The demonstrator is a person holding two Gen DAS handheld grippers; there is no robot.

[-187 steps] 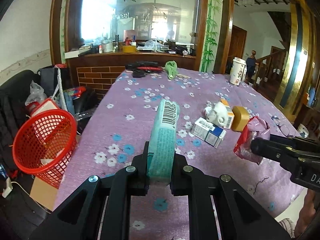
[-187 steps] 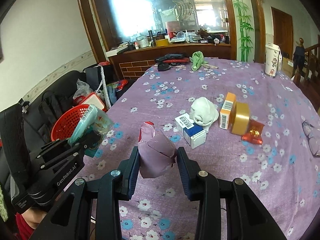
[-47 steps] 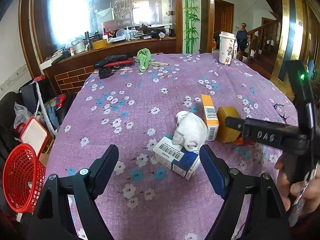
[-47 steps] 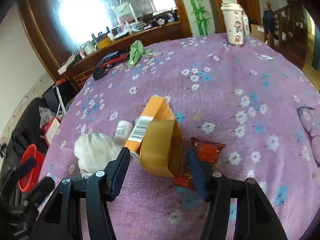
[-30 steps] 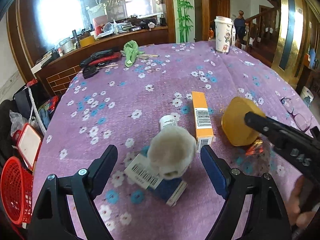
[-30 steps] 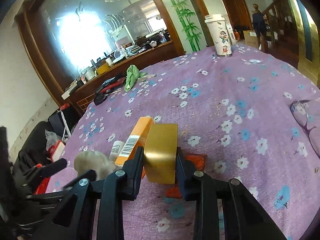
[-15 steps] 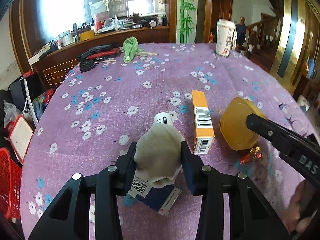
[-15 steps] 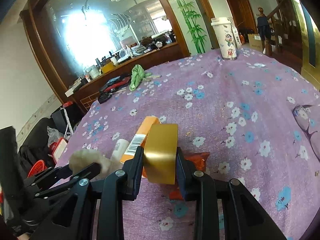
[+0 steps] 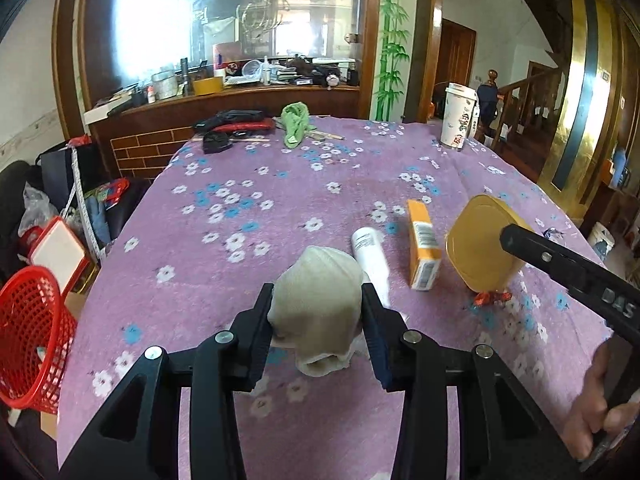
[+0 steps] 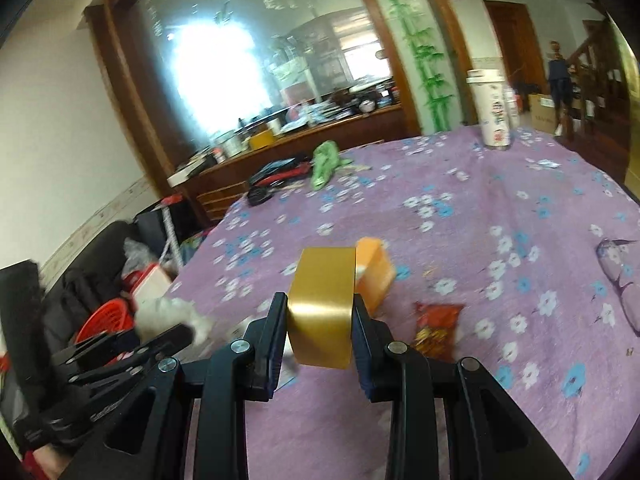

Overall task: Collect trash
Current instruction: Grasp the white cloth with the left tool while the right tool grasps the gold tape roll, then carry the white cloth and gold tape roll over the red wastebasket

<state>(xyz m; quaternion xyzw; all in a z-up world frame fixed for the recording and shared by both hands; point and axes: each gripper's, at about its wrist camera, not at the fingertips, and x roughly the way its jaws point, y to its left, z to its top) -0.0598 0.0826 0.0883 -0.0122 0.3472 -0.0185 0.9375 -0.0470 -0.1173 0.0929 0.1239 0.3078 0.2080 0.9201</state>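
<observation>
My left gripper (image 9: 318,320) is shut on a crumpled off-white wad (image 9: 316,308) and holds it above the purple flowered tablecloth (image 9: 240,240). My right gripper (image 10: 320,326) is shut on a gold round lid-like container (image 10: 322,306), lifted off the table; it also shows in the left wrist view (image 9: 480,256). An orange box (image 9: 422,250), a white tube (image 9: 370,258) and a red wrapper (image 10: 436,330) lie on the cloth. A red mesh basket (image 9: 30,332) stands on the floor to the left of the table.
A paper cup (image 9: 458,120) stands at the far right of the table. A green cloth (image 9: 296,124) and dark items (image 9: 236,120) lie at the far edge. Glasses (image 10: 620,272) lie at the right. Bags and boxes crowd the floor beside the basket.
My left gripper closed on the wad and lifted it off the blue-and-white box, which is now out of view. My right gripper closed on the gold container and raised it.
</observation>
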